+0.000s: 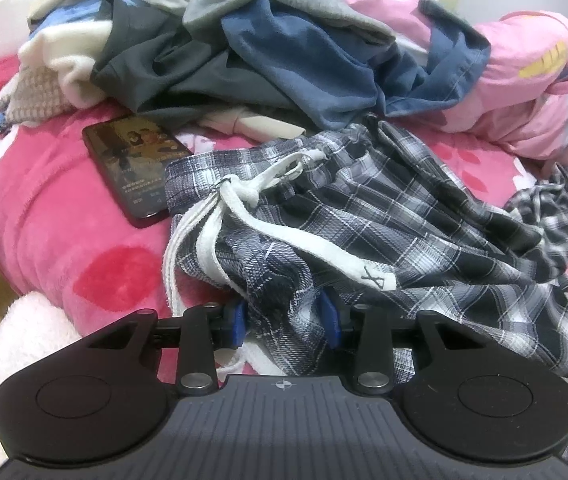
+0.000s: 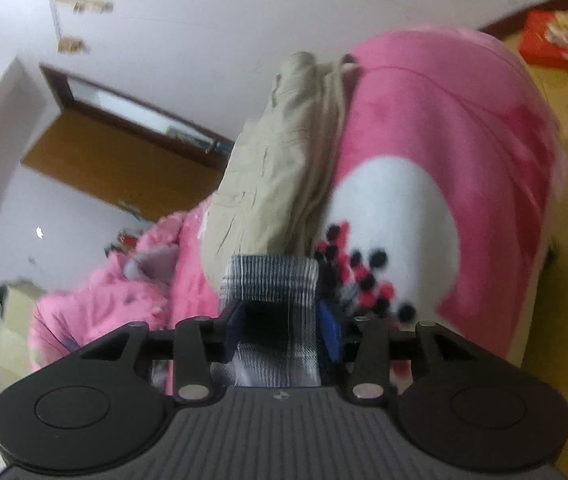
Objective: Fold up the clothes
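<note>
Two grippers: both are closed on the same plaid garment, each at a different part.
Left gripper: its blue pads are pressed on a bunch of plaid cloth near the waistband; the jaws are clenched on fabric.
Right gripper: a folded strip of the plaid cloth is pinched between its pads; this view is tilted and blurred.
Place of the garment: it is spread, crumpled, on the pink blanket, and the white drawstring is lying loose over it.
Other clothes: a mixed pile is seen behind; beige trousers, seemingly folded, are lying on the bed in the right view.
Phone: it is lying on the blanket, touching the plaid edge.
Risk one: the phone could be dragged or covered if the cloth is pulled toward it.
Risk two: the drawstring could be caught in the fold and make a lump.
Risk three: only bunched cloth is gripped, so a layer could slip out and the fold could become uneven.
</note>
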`<move>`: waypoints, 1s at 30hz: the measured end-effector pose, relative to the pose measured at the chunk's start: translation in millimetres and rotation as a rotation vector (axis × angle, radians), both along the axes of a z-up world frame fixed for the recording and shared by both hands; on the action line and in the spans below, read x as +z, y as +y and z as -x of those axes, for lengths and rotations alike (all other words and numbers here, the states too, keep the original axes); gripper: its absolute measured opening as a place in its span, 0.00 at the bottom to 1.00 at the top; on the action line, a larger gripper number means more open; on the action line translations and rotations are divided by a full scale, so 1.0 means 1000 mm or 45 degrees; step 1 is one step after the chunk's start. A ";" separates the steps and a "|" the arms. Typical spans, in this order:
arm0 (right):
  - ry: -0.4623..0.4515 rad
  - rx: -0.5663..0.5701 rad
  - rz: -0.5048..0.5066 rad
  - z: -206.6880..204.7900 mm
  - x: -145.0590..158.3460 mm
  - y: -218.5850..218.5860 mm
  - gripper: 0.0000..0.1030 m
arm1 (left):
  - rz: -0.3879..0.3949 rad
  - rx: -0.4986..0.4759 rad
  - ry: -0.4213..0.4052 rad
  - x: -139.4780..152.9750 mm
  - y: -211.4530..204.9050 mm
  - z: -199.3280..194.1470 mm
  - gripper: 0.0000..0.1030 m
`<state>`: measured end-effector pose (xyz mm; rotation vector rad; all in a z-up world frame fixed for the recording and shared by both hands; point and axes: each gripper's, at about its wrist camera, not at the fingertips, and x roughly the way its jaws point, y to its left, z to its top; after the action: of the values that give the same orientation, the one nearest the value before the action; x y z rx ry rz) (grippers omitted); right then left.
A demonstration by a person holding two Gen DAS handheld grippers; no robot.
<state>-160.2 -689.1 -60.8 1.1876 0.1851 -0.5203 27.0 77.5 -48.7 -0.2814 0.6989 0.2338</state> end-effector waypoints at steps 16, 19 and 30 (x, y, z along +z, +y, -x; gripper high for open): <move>-0.148 0.092 0.803 -0.044 0.182 0.023 0.06 | -0.022 0.042 -0.019 -0.001 -0.004 0.001 0.36; 0.059 0.086 0.702 -0.054 0.143 -0.003 0.10 | -0.021 0.043 -0.027 -0.002 -0.003 0.002 0.36; -0.027 0.101 -0.038 0.023 0.018 -0.006 0.18 | -0.052 0.023 -0.021 -0.003 -0.006 0.001 0.37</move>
<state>-183.0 -695.1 -43.0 1.2098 0.2217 -0.4366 26.5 72.0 -51.3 -0.2508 0.6749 0.2627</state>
